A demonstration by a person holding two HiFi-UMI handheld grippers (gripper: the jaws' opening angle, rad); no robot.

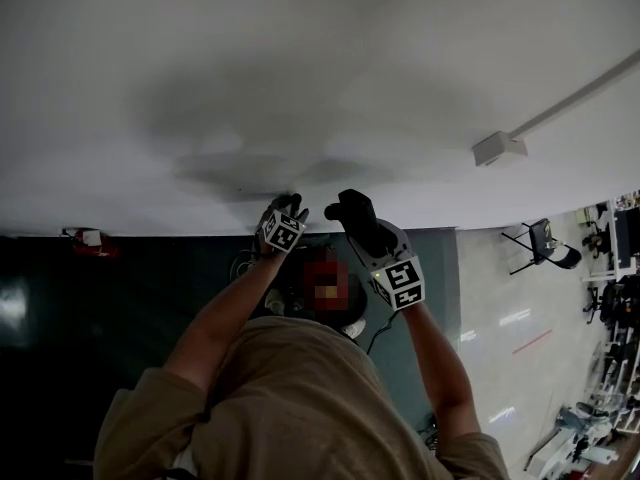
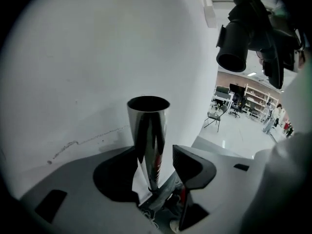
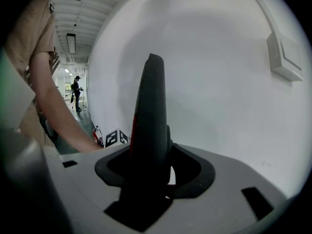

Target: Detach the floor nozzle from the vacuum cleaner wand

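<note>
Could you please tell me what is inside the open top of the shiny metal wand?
Only a dark hollow shows inside the wand; anything deeper is hidden in shadow.

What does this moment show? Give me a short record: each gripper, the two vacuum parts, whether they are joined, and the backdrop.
left gripper: open; the metal tube stands between its jaws, with a gap showing on the tube's right side
right gripper: shut on the black nozzle part
parts joined: no; in the left gripper view the black nozzle part's round opening sits up and to the right of the metal tube's open end, clear of it
backdrop: white wall
task state: the two parts look separated
</note>
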